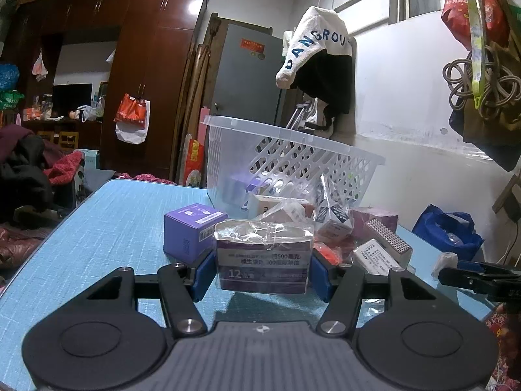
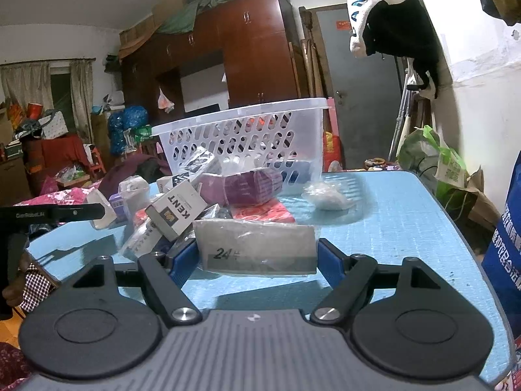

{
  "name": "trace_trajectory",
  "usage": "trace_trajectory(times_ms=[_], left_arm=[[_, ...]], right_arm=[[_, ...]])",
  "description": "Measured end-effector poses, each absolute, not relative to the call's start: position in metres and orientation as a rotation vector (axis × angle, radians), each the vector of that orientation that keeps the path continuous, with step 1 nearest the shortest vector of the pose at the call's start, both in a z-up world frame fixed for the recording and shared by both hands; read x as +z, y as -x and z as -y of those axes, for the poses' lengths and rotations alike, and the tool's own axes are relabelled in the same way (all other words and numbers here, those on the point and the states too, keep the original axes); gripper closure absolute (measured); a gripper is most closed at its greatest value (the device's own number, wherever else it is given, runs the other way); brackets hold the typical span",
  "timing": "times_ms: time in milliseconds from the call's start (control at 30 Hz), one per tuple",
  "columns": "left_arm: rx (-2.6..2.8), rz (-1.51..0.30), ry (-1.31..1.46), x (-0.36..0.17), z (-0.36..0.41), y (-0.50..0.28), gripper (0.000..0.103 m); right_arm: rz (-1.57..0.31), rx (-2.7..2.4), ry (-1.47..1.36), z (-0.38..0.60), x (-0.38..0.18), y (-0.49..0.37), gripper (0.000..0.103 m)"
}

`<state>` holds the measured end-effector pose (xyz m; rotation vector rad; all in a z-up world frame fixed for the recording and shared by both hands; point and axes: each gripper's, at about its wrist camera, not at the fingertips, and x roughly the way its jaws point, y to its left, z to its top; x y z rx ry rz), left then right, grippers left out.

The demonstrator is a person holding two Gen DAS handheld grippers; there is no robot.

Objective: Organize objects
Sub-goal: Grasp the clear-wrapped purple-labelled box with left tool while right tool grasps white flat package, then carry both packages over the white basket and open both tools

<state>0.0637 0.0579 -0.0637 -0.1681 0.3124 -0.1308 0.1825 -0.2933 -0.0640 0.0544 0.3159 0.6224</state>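
My left gripper (image 1: pixel 262 273) is shut on a purple medicine box (image 1: pixel 262 262) wrapped in clear film, blue pads (image 1: pixel 202 273) pressing its two sides, just above the blue table (image 1: pixel 107 228). My right gripper (image 2: pixel 255 254) is shut on a flat grey box marked "24" (image 2: pixel 257 247), also film-wrapped. Behind both stands a clear perforated basket (image 1: pixel 293 138) (image 2: pixel 241 114) with a few items inside. Between grippers and basket lies a pile: a purple cube box (image 1: pixel 192 231), a white KENT box (image 2: pixel 177 210), a purple pack (image 2: pixel 247 185) and a red pack (image 2: pixel 263 213).
A crumpled plastic bag (image 2: pixel 325 195) lies right of the basket on the table (image 2: pixel 407 215). A white wall with hanging clothes (image 1: pixel 319 49) runs along the far right. A blue bag (image 1: pixel 449 231) sits beyond the table's right edge. Wardrobes and clutter fill the room behind.
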Motion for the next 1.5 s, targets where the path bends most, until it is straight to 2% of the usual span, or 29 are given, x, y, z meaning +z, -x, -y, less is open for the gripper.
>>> trace_trajectory(times_ms=[433, 700, 833, 967, 1133, 1167, 1200, 1233, 1267, 1367, 1433, 1500], left_arm=[[-0.141, -0.281, 0.166, -0.054, -0.059, -0.059, 0.040], [-0.195, -0.215, 0.157, -0.011, -0.061, -0.077, 0.040], [-0.234, -0.178, 0.145, 0.037, -0.059, -0.112, 0.040], [-0.186, -0.218, 0.125, 0.083, -0.050, -0.177, 0.040], [-0.161, -0.334, 0.140, 0.088, -0.043, -0.247, 0.039], [-0.155, -0.361, 0.129, 0.082, -0.042, -0.258, 0.038], [-0.142, -0.394, 0.123, 0.073, -0.042, -0.268, 0.026], [-0.122, -0.426, 0.124, 0.065, -0.043, -0.275, 0.009], [-0.104, -0.450, 0.126, 0.056, -0.045, -0.280, 0.005], [-0.125, -0.396, 0.143, 0.042, -0.057, -0.253, 0.005], [-0.144, -0.327, 0.143, 0.039, -0.066, -0.221, 0.000], [-0.145, -0.288, 0.143, 0.032, -0.074, -0.189, 0.000]], right_arm=[[-0.287, 0.639, -0.055, 0.296, -0.056, -0.183, 0.024], [-0.141, 0.644, 0.057, 0.279, -0.012, -0.197, 0.024], [-0.081, 0.677, 0.041, 0.264, 0.026, -0.231, 0.024], [-0.081, 0.649, 0.096, 0.228, 0.063, -0.286, 0.024], [-0.214, 0.676, 0.058, 0.202, 0.068, -0.346, 0.023], [-0.217, 0.670, 0.070, 0.197, 0.066, -0.351, 0.022], [-0.211, 0.668, 0.089, 0.193, 0.062, -0.353, 0.018], [-0.222, 0.666, 0.103, 0.190, 0.059, -0.354, 0.005], [-0.241, 0.652, 0.111, 0.188, 0.055, -0.355, 0.002], [-0.223, 0.615, 0.108, 0.203, 0.046, -0.331, 0.000], [-0.221, 0.646, 0.083, 0.228, 0.035, -0.305, 0.000], [-0.272, 0.673, 0.090, 0.250, 0.018, -0.283, 0.000]])
